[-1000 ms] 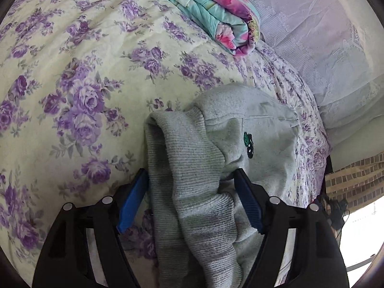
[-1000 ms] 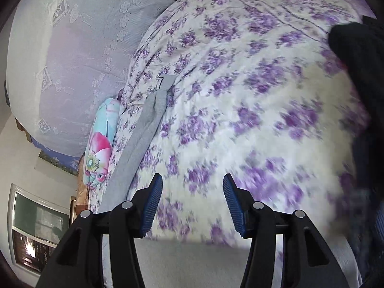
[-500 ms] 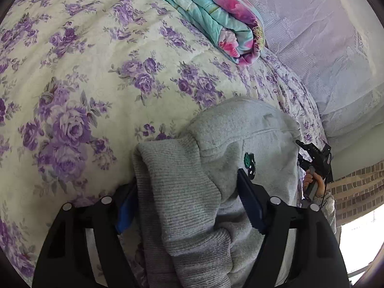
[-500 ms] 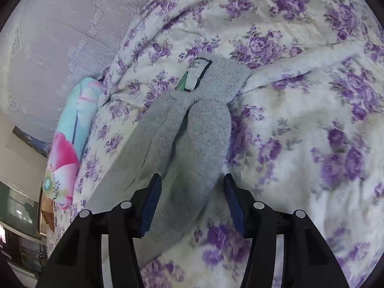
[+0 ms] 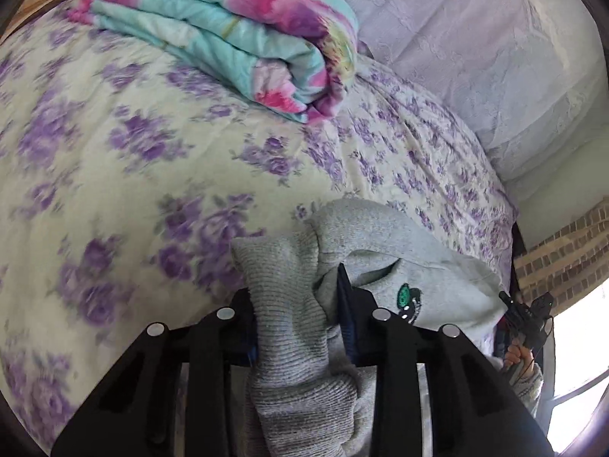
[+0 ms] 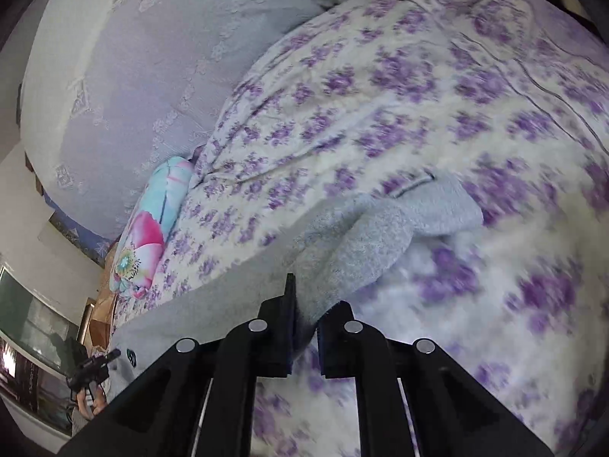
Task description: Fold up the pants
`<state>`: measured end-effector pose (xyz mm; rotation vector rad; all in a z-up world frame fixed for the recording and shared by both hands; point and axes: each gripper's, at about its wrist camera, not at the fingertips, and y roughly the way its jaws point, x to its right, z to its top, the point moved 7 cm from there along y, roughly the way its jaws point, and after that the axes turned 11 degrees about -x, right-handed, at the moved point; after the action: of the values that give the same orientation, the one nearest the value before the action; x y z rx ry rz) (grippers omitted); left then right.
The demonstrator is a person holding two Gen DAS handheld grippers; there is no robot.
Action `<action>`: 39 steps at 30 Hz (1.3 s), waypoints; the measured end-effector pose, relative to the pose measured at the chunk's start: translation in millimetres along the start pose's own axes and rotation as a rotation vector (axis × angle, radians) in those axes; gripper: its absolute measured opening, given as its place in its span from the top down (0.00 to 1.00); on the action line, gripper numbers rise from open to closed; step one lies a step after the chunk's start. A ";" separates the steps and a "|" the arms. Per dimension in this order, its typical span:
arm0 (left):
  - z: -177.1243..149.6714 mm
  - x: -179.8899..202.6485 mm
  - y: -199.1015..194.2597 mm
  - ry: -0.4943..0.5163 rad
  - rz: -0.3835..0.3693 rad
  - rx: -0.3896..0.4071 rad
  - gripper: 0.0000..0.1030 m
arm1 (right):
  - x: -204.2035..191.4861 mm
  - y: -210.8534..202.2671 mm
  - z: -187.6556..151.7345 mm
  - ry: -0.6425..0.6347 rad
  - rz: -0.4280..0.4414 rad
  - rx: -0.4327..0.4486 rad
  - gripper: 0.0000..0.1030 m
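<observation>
Both hand-held grippers clamp the grey sweatpants (image 5: pixel 380 266) on the floral bedspread (image 5: pixel 114 175): the left hand-held gripper (image 5: pixel 297 304) pinches ribbed fabric, the right hand-held gripper (image 6: pixel 304 316) another fold.

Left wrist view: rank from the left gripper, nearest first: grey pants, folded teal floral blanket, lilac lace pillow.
1. Grey knit pants: clamped in the left gripper.
2. Folded teal and pink floral blanket: beyond, upper middle, on the purple floral bedspread.
3. Lilac lace pillow: farthest, upper right.
</observation>
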<state>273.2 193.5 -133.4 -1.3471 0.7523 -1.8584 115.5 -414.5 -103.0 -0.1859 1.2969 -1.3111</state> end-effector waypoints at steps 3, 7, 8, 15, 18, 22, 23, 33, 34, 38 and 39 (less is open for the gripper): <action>5.9 -8.4 25.1 -0.062 -0.030 -0.062 0.64 | 37.6 16.5 -27.3 0.073 -0.031 -0.088 0.86; -19.9 -24.2 -13.4 -0.165 -0.107 -0.051 0.41 | 45.7 14.1 -33.0 0.155 0.042 -0.101 0.58; -31.8 -29.4 -27.7 -0.172 -0.087 -0.033 0.34 | 41.5 6.4 -32.9 0.144 0.048 -0.079 0.52; -148.2 -47.9 -79.7 -0.274 -0.126 -0.025 0.33 | 24.2 -68.1 -78.1 0.076 0.075 0.015 0.52; -178.2 -23.2 -71.1 -0.249 -0.188 -0.046 0.33 | 26.5 -101.4 -113.0 0.065 0.064 0.035 0.52; -192.0 4.2 -45.9 -0.220 -0.177 -0.065 0.33 | 34.5 -139.0 -157.9 0.078 0.043 0.038 0.51; -191.2 6.6 -41.0 -0.222 -0.160 -0.053 0.32 | 38.5 -147.1 -168.6 0.085 0.034 0.036 0.50; -167.9 6.9 -29.6 -0.293 -0.168 0.078 0.72 | 79.6 -153.3 -236.6 0.224 0.034 -0.027 0.44; -170.0 4.4 -32.8 -0.305 -0.184 0.084 0.75 | 82.2 -147.5 -238.5 0.233 0.045 -0.037 0.43; -180.3 0.8 -60.1 -0.296 -0.186 0.128 0.80 | 90.0 -125.9 -226.0 0.263 0.070 -0.017 0.47; -182.7 0.4 -70.7 -0.299 -0.198 0.144 0.80 | 88.9 -121.9 -219.6 0.259 0.078 -0.007 0.53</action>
<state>83.7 242.9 -129.9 -1.6043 0.3357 -1.7653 -147.6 -407.3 -145.1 0.0311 1.5118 -1.2940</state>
